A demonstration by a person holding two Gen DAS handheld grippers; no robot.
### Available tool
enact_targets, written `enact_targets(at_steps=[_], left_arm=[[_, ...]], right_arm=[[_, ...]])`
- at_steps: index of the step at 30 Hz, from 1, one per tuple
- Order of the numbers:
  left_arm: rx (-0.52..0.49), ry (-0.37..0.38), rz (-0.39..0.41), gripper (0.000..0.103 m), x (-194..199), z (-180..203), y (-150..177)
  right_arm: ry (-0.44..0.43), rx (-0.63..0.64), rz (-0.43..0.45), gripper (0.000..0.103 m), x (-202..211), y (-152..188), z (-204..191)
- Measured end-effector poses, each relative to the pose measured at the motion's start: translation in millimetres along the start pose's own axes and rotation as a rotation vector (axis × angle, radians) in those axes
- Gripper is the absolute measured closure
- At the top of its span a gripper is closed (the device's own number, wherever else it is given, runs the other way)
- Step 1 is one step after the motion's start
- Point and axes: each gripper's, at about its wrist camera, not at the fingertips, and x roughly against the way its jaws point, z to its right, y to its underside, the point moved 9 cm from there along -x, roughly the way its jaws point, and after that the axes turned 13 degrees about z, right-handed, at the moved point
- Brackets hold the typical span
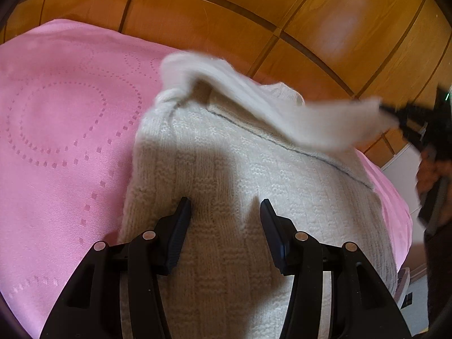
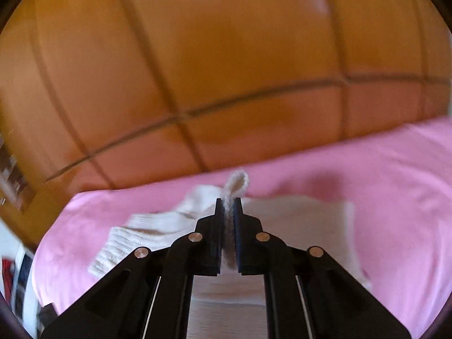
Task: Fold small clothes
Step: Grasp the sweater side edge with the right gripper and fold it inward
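Observation:
A cream knitted sweater (image 1: 226,175) lies on a pink bedspread (image 1: 62,130). My left gripper (image 1: 225,212) is open and empty, its jaws spread just above the sweater's body near its lower part. My right gripper (image 2: 228,206) is shut on the sweater's sleeve (image 2: 236,182), a loop of knit poking out past the fingertips. In the left wrist view that sleeve (image 1: 325,124) is lifted and stretched across the sweater toward the right gripper (image 1: 395,113) at the right edge, blurred by motion. The other sleeve (image 2: 118,245) lies on the bed at the left.
A glossy wooden panelled wall (image 1: 254,14) stands right behind the bed. The bed's right edge (image 1: 401,212) drops to a pale floor. A shelf with items (image 2: 11,175) shows at far left in the right wrist view.

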Motion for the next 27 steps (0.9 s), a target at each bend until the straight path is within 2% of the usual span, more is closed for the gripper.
enact_targets(at_steps=[4, 7, 9, 10, 12, 14, 17, 20, 21, 22, 25, 27], left_arm=[[-0.004, -0.01, -0.01, 0.053, -0.8, 1.2, -1.9], [0.007, -0.02, -0.028, 0.053, -1.9, 1.7, -4.5], [0.095, 0.006, -0.049, 0.047, 0.5, 2.2, -12.1], [0.149, 0.045, -0.051, 0.039, 1.2, 4.1, -17.4], [0.204, 0.068, -0.047, 0.037, -2.1, 4.4, -27.4], [0.216, 0.072, -0.035, 0.037, -10.1, 5.9, -39.2], [0.237, 0.035, 0.011, 0.037, -29.0, -0.2, -66.6], [0.299, -0.102, 0.034, 0.038, -44.2, -28.2, -82.1], [0.326, -0.146, 0.014, 0.04, -47.9, -39.1, -79.7], [0.362, -0.154, -0.01, 0.047, -50.6, -47.1, -74.1], [0.267, -0.159, -0.021, 0.049, -44.8, -42.6, -68.5], [0.196, -0.162, -0.038, 0.049, -35.7, -36.4, -65.3]], right_arm=[[0.094, -0.062, -0.083, 0.097, -13.4, 38.0, 56.6], [0.12, -0.093, -0.122, 0.097, -19.2, 57.4, 75.3], [0.121, -0.117, -0.139, 0.097, -23.0, 66.2, 83.5], [0.12, -0.125, -0.144, 0.097, -26.7, 67.1, 85.1], [0.111, -0.139, -0.148, 0.097, -28.4, 69.4, 86.2], [0.103, -0.144, -0.146, 0.097, -29.3, 69.7, 85.3], [0.086, -0.146, -0.129, 0.097, -20.9, 63.0, 85.6], [0.077, -0.133, -0.093, 0.097, -13.4, 51.2, 82.4], [0.092, -0.122, -0.082, 0.097, -12.2, 49.2, 84.3], [0.105, -0.111, -0.082, 0.097, -12.6, 50.0, 86.0], [0.151, -0.098, -0.158, 0.097, -28.0, 72.6, 99.9], [0.152, -0.12, -0.162, 0.097, -33.2, 82.3, 106.6]])
